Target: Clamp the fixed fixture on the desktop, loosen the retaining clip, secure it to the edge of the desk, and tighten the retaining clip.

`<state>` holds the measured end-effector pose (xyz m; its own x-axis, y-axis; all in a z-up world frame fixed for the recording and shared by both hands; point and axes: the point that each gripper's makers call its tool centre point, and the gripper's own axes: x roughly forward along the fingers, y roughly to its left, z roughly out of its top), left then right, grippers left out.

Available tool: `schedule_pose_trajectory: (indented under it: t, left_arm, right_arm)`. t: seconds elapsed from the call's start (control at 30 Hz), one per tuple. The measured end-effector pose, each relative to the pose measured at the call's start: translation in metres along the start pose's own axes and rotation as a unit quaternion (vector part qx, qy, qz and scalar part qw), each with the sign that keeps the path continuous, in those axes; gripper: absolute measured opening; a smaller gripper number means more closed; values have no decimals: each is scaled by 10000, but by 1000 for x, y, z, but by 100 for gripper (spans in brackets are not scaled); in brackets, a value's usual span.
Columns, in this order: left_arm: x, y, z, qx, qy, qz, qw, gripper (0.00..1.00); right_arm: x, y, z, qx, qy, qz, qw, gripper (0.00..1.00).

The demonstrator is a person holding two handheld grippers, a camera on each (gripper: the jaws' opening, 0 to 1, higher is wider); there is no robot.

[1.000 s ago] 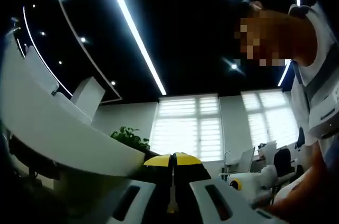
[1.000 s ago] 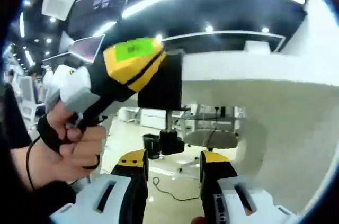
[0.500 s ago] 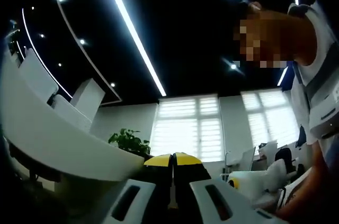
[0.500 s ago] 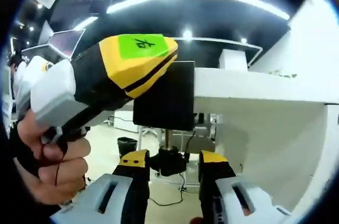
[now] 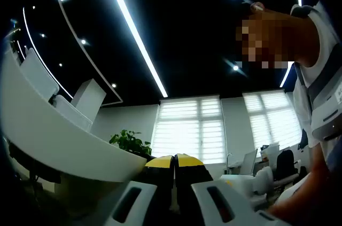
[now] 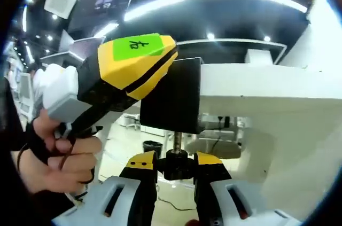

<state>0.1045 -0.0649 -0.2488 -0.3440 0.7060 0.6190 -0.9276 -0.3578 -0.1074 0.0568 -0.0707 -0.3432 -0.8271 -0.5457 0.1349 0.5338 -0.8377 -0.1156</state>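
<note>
A black clamp fixture (image 6: 173, 98) sits at the edge of the white desk (image 6: 256, 82), hanging over its lip. A threaded screw (image 6: 177, 141) runs down from it to a round black knob (image 6: 177, 166). My right gripper (image 6: 176, 159) has its yellow-tipped jaws pressed onto that knob from both sides. My left gripper (image 6: 160, 63), yellow and black with a green label, comes in from the left in a person's hand (image 6: 64, 154) with its tip against the fixture's upper part. In the left gripper view, the left gripper (image 5: 174, 159) has its jaws shut together under the curved desk edge (image 5: 53, 146).
A person's torso (image 5: 320, 92) stands at the right of the left gripper view, with a potted plant (image 5: 131, 140) and bright windows (image 5: 187, 130) behind. Below the desk are an office chair (image 6: 214, 140) and open floor.
My right gripper's jaws have narrowed from standing apart to pressing on the knob, which now lies between them. The left gripper view has barely shifted.
</note>
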Motion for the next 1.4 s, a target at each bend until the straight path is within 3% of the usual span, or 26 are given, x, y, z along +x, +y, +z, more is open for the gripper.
schedule_pose_trajectory:
  t: [0.13,0.27,0.33,0.5,0.6,0.73,0.8,0.83,0.9,0.97,1.07,1.13,1.23,1.27,1.3,1.4]
  left_arm:
    - [0,0,0,5,-3,-4,10000,2]
    - [0,0,0,3,-3,-17,10000,2]
    - [0,0,0,2,-6,-23,10000,2]
    - [0,0,0,-2,-9,-39,10000,2]
    - [0,0,0,-4,-2,-44,10000,2]
    - [0,0,-1,12,1,-32,10000,2]
    - [0,0,-1,-1,14,-39,10000,2]
    - [0,0,0,-27,27,-39,10000,2]
    - [0,0,-1,-11,41,-39,10000,2]
    - [0,0,-1,-6,36,-30,10000,2]
    - [0,0,-1,-18,40,-29,10000,2]
    - [0,0,-1,-7,56,-30,10000,2]
    - [0,0,-1,18,51,-13,10000,2]
    - [0,0,-1,30,53,-8,10000,2]
    - [0,0,-1,33,55,-7,10000,2]
    - [0,1,0,28,39,-2,10000,2]
  right_arm:
    - [2,3,-1,231,-85,910,9955,26]
    - [4,6,-3,509,-36,1643,9851,25]
    - [6,6,-4,774,75,2016,9764,26]
    - [7,7,-5,840,96,2204,9718,26]
    - [4,1,-7,835,45,1780,9805,28]
    - [-10,-7,-10,659,1,1018,9926,40]
    - [-18,2,-10,7,-66,885,9961,47]
    - [-20,2,-12,-76,-15,801,9968,50]
    - [-24,8,-15,147,88,561,9983,50]
    - [-25,5,-12,-15,51,28,10000,50]
    - [-32,1,-9,-205,169,-946,9952,50]
    - [-35,7,-5,17,127,-1327,9911,50]
    - [-30,11,-3,-7,186,-1566,9875,50]
    - [-27,10,0,25,52,-1651,9863,50]
    - [-25,4,0,-158,45,-1801,9835,50]
    - [-17,-4,-2,60,73,-1922,9813,49]
